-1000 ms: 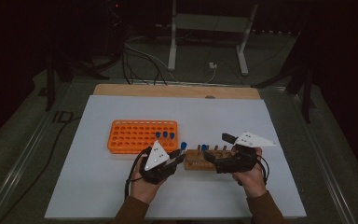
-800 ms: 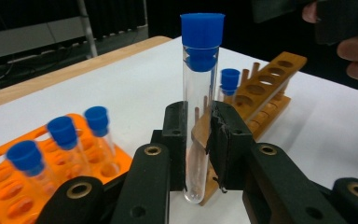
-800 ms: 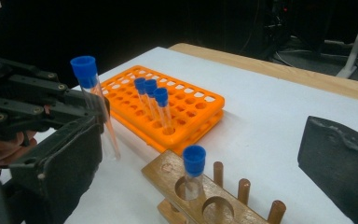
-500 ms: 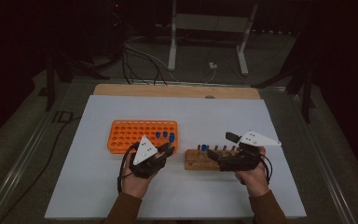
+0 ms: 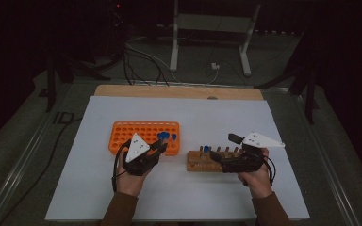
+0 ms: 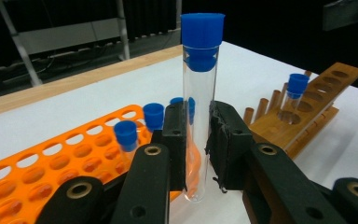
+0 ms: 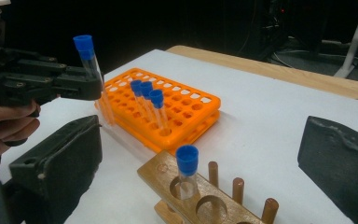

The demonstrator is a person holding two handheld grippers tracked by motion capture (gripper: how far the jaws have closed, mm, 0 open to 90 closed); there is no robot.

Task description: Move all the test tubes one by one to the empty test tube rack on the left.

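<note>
A clear test tube with a blue cap (image 6: 199, 93) stands upright between the pads of the left gripper (image 6: 199, 144), which are clamped on its lower half; its rounded bottom hangs free above the white table top (image 6: 261, 79), just off the near edge of the orange tube rack (image 6: 51, 168). In the right gripper view the same tube (image 7: 89, 58) shows tilted slightly, held in the black jaws just beside the orange rack's (image 7: 186, 105) corner. From the high view the left gripper (image 5: 156, 147) sits at the rack's (image 5: 141, 134) front right corner.

Three more blue-capped tubes (image 7: 147, 100) stand in a row in holes of the orange rack near that end. To the right lies a wooden tube rack (image 5: 202, 162) with pegs along its far edge and one blue-capped tube (image 7: 187, 170) seated in its end hole.

The right gripper (image 5: 217, 157) rests at the wooden rack's right end, its jaws spread wide with nothing between them, straddling the rack in its own view. Both racks sit near each other on the white table, whose far edge is a wooden strip (image 5: 179, 92). No lettering or label can be read on the tubes, racks or grippers.
</note>
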